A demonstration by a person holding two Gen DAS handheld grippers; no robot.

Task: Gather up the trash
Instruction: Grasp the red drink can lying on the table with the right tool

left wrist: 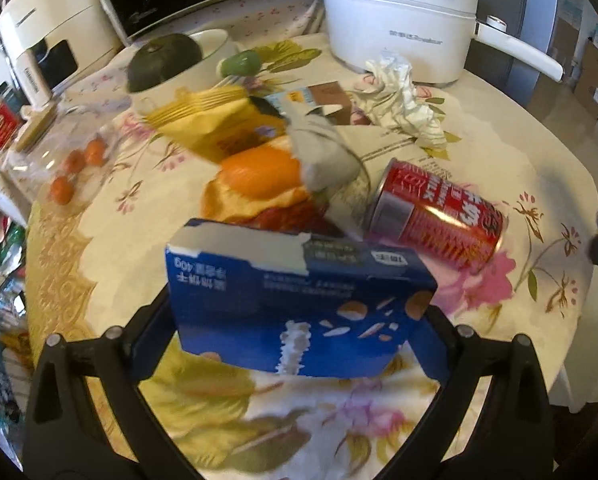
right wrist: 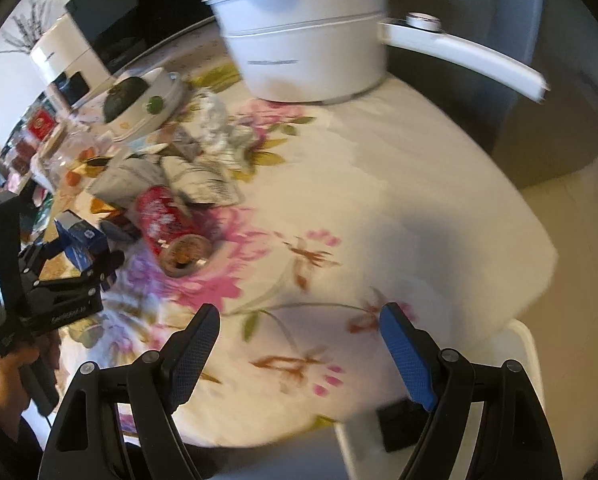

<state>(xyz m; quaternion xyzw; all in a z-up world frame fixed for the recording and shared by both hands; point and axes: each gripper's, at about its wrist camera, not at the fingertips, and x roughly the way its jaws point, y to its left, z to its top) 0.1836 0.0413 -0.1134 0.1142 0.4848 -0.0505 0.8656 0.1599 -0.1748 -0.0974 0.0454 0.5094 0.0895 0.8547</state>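
Above the floral tablecloth (left wrist: 499, 152), the left gripper (left wrist: 295, 320) clamps a torn blue cardboard box (left wrist: 299, 300), lifted clear beside a dented red can (left wrist: 439, 216) and crumpled tissue (left wrist: 399, 100). In the blurred right view, the right gripper (right wrist: 299, 356) gapes empty over bare cloth.

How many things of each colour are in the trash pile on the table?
Blue: 1, the torn blue box
Red: 1, the red can
White: 1, the crumpled tissue
Yellow: 1, the yellow bag
Grey: 1, the grey wrapper
Total: 5
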